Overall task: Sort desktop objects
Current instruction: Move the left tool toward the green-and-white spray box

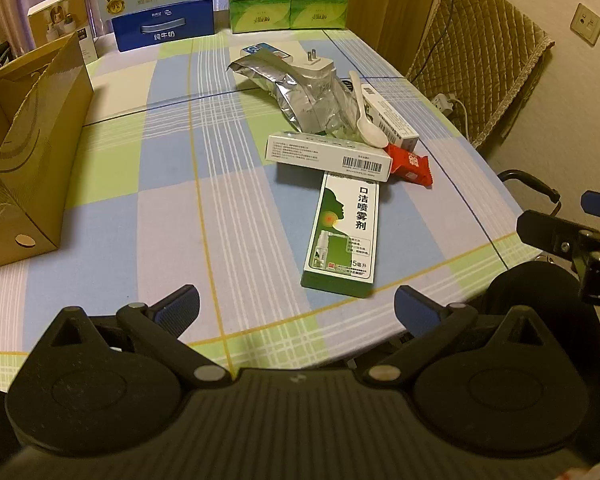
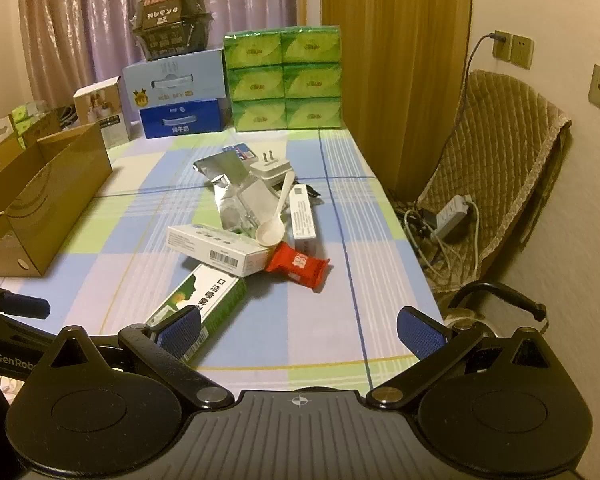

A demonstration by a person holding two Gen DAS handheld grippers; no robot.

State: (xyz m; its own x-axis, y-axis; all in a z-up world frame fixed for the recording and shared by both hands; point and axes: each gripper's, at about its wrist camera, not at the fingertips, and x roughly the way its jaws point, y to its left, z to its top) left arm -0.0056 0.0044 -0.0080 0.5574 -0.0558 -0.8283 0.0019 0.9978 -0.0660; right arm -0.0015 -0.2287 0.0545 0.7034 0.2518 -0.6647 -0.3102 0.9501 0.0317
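The black left gripper with blue-padded fingers and the matching black right gripper both hover level with jaws spread wide, side by side, gripping nothing.

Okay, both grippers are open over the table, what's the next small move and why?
Probably ease the left gripper forward onto the green spray box: it lies nearest, flat, only its far end under the white box. Both grippers hold nothing.
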